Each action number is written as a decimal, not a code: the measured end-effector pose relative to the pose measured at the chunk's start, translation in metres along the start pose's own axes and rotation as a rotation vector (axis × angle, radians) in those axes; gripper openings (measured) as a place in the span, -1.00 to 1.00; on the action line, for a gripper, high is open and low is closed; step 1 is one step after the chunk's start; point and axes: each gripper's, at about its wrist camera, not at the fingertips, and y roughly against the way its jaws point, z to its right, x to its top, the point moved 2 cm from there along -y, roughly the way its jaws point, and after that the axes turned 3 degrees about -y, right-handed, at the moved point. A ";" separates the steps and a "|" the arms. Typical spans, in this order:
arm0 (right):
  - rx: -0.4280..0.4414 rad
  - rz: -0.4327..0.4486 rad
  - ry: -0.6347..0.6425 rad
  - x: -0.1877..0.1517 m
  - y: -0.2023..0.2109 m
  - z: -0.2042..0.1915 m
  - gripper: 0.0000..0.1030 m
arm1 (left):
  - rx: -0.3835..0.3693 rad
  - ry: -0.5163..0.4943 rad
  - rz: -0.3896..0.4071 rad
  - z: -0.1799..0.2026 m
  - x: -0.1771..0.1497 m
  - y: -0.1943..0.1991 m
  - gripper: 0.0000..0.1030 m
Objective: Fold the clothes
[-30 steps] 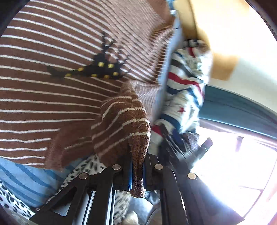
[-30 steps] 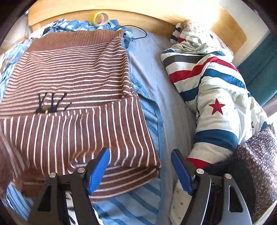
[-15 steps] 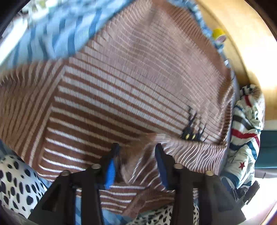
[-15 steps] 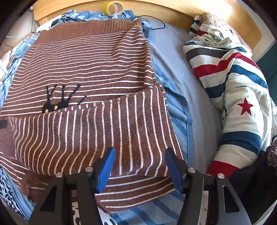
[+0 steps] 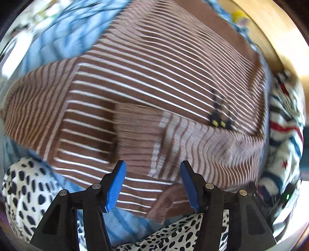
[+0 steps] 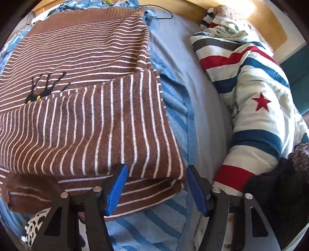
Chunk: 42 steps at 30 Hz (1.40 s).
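Note:
A brown sweater with white stripes (image 5: 154, 77) lies flat on the bed, a small black spider motif (image 5: 218, 121) on its chest. One sleeve is folded across the body, and its ribbed cuff (image 5: 135, 131) rests near the middle. My left gripper (image 5: 152, 170) hovers above that sleeve; its jaws are opening with nothing pinched between them. In the right wrist view the sweater (image 6: 87, 125) shows its folded sleeve end as a thick corner. My right gripper (image 6: 156, 170) straddles that corner, jaws apart and not pressing on it.
A blue striped garment (image 6: 154, 222) lies under the sweater, on a grey-blue sheet (image 6: 183, 58). A quilt with stars and stripes (image 6: 251, 86) is bunched along the right, a dark bundle (image 6: 280, 183) below it. Spotted fabric (image 5: 25, 183) lies nearest me. A wooden headboard (image 6: 241, 17) closes the far side.
The left gripper has let go of the sleeve cuff, which now lies flat across the sweater, and has swung to look down on it. The right gripper has sunk onto the folded corner.

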 end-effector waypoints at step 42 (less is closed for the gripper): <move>-0.138 0.157 0.078 -0.024 -0.030 0.020 -0.08 | -0.316 0.098 -0.073 0.020 -0.016 -0.018 0.20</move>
